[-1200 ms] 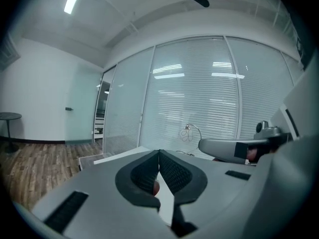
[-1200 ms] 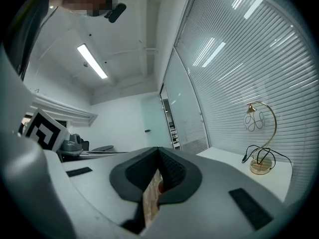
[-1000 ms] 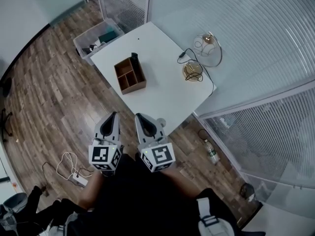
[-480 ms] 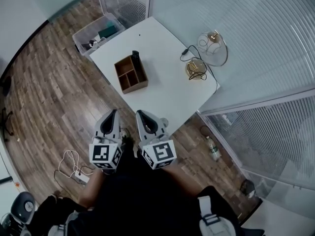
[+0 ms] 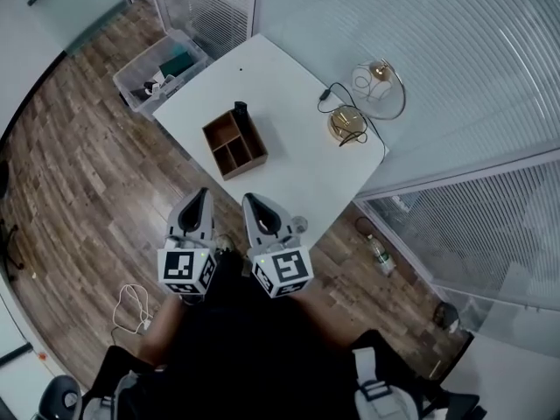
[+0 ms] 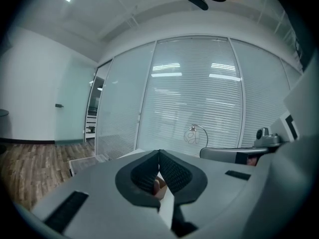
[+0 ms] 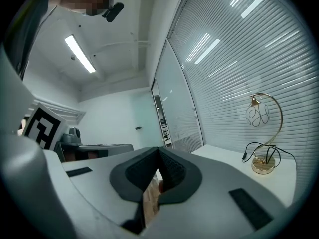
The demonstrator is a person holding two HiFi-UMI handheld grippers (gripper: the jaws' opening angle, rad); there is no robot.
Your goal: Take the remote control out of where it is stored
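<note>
Brown wooden organiser (image 5: 234, 143) sits on the desk (image 5: 302, 178); the dark remote (image 5: 239, 110) stands at its far corner; left tongs (image 5: 201, 201) and right tongs (image 5: 251, 206) are closed, empty, well short; I'd open one early, pinch the remote's top, lift straight.

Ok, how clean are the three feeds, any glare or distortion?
Head view: sharp, evenly lit, fisheye curves the blinds beside the white table. Left gripper view: dark corners, light streaks on the blinds, left tool fills the bottom. Right gripper view: same vignette, lamp crisp.
</note>
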